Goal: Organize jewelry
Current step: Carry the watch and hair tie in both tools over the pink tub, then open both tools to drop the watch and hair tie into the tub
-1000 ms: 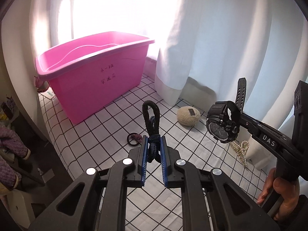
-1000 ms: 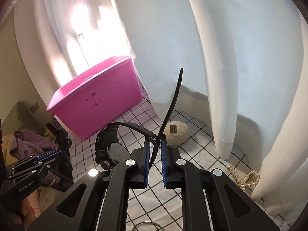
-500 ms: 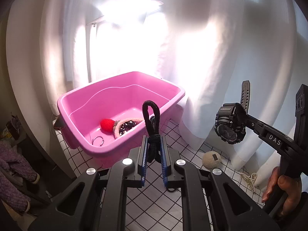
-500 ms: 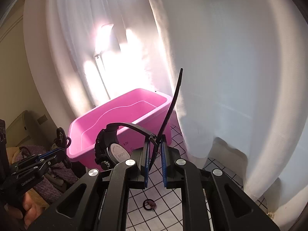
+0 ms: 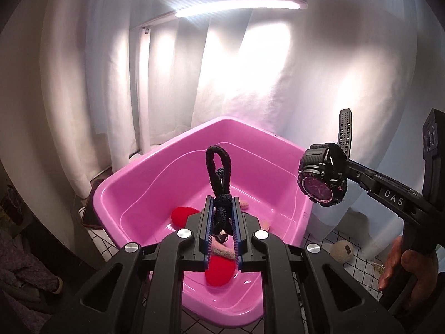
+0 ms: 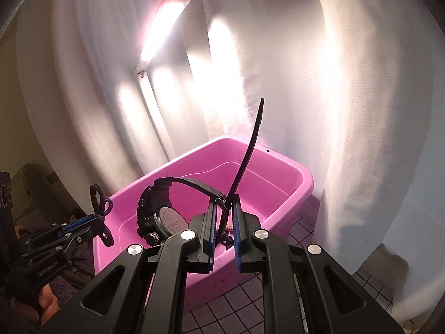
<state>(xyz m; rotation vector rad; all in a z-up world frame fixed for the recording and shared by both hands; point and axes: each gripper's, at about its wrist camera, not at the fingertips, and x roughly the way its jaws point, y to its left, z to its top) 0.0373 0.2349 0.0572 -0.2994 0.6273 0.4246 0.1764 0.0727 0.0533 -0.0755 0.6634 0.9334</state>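
Note:
My left gripper (image 5: 222, 204) is shut on a black knotted hair tie (image 5: 219, 167) and holds it above the open pink tub (image 5: 133, 194). My right gripper (image 6: 224, 208) is shut on the strap of a black sport watch (image 6: 157, 211), held over the tub's near edge (image 6: 300, 183). The watch also shows at the right of the left wrist view (image 5: 322, 186). Inside the tub lie red pom-poms (image 5: 182, 214) and a pinkish fabric band (image 5: 222, 252). The left gripper with the hair tie shows at the left of the right wrist view (image 6: 97, 220).
White curtains hang behind the tub, with a lit lamp bar (image 5: 239, 7) above. The tub stands on a white grid-pattern cloth (image 5: 353, 272), where a beige puff ball (image 5: 341, 250) and a pearl piece (image 5: 379, 267) lie at right. A phone (image 5: 90, 217) lies left of the tub.
Both grippers have risen and moved forward over the pink tub, still holding the hair tie and the watch. The tub's inside now fills the lower view.

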